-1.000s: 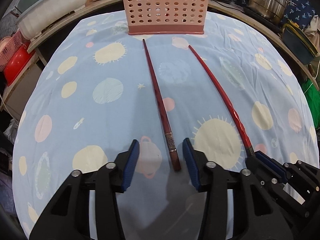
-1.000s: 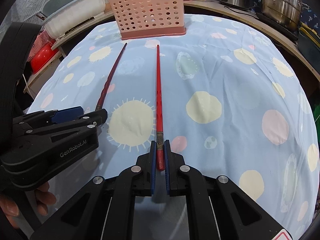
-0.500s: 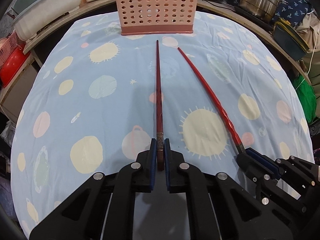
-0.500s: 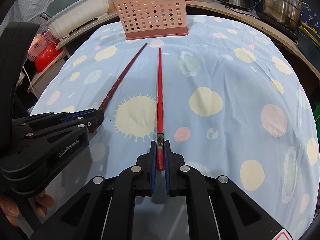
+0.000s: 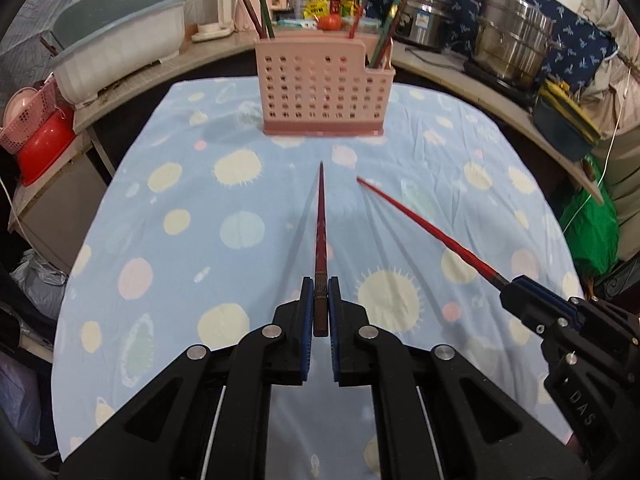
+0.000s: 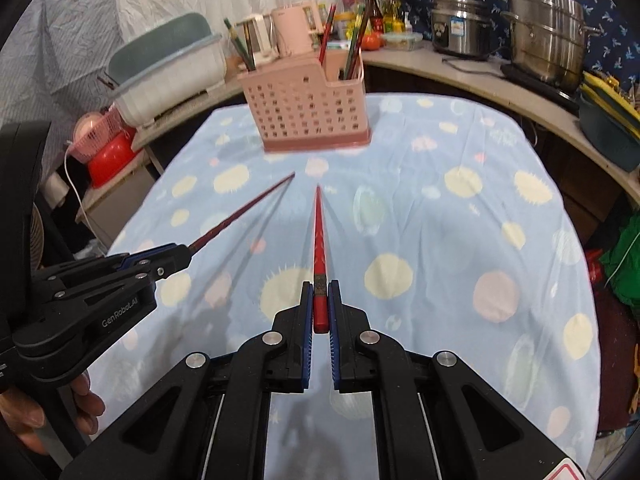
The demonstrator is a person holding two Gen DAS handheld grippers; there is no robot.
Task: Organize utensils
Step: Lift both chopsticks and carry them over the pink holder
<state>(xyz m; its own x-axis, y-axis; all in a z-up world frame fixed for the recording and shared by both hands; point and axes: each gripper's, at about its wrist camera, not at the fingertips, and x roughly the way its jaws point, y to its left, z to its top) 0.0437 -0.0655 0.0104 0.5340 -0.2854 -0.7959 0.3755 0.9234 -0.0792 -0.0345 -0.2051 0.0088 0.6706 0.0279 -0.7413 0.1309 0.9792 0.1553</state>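
A dark red chopstick [image 5: 320, 236] was clamped by its thick end between the blue pads of the left gripper [image 5: 321, 304], its tip held clear of the tablecloth [image 5: 168, 240] and pointed toward the far side. A brighter red chopstick [image 6: 319, 236] was pinched the same way in the right gripper [image 6: 320, 304], also raised, with its shadow thrown on the cloth beneath. The two sticks were held side by side but apart. Beyond their tips, a pink perforated basket [image 5: 320, 88] stood at the far edge of the cloth, with other chopsticks [image 5: 262, 4] upright in it. Steel pots [image 6: 548, 24] were seen on the counter at the far right.
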